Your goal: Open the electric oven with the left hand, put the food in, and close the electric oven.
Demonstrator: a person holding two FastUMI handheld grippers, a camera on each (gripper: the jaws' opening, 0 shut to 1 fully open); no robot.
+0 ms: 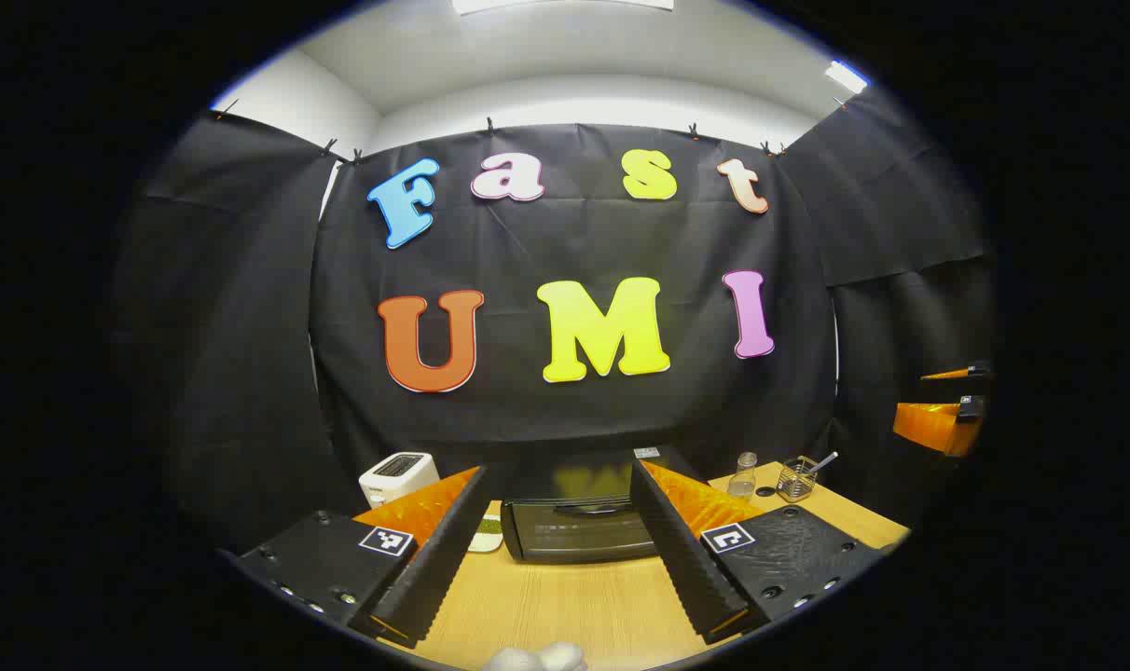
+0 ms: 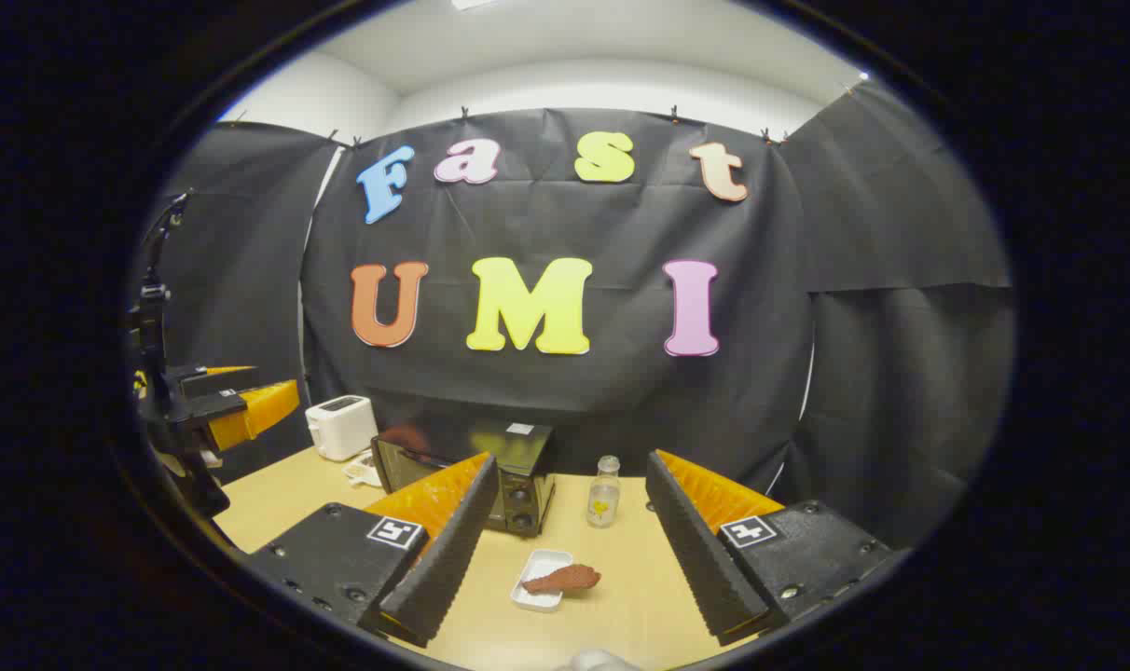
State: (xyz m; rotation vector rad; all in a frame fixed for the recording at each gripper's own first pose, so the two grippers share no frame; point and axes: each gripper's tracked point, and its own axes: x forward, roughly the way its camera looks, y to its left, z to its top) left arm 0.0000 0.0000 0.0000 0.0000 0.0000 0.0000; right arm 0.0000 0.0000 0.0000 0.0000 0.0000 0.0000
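Nothing done yet: oven shut at lower centre; food waiting on its tray; left gripper and right gripper both wide open, empty.

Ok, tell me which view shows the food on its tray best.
The right gripper view: the food lies on a small white tray on the table, in plain sight between the open right gripper's fingers, in front of the oven. The left gripper view faces the oven door instead.
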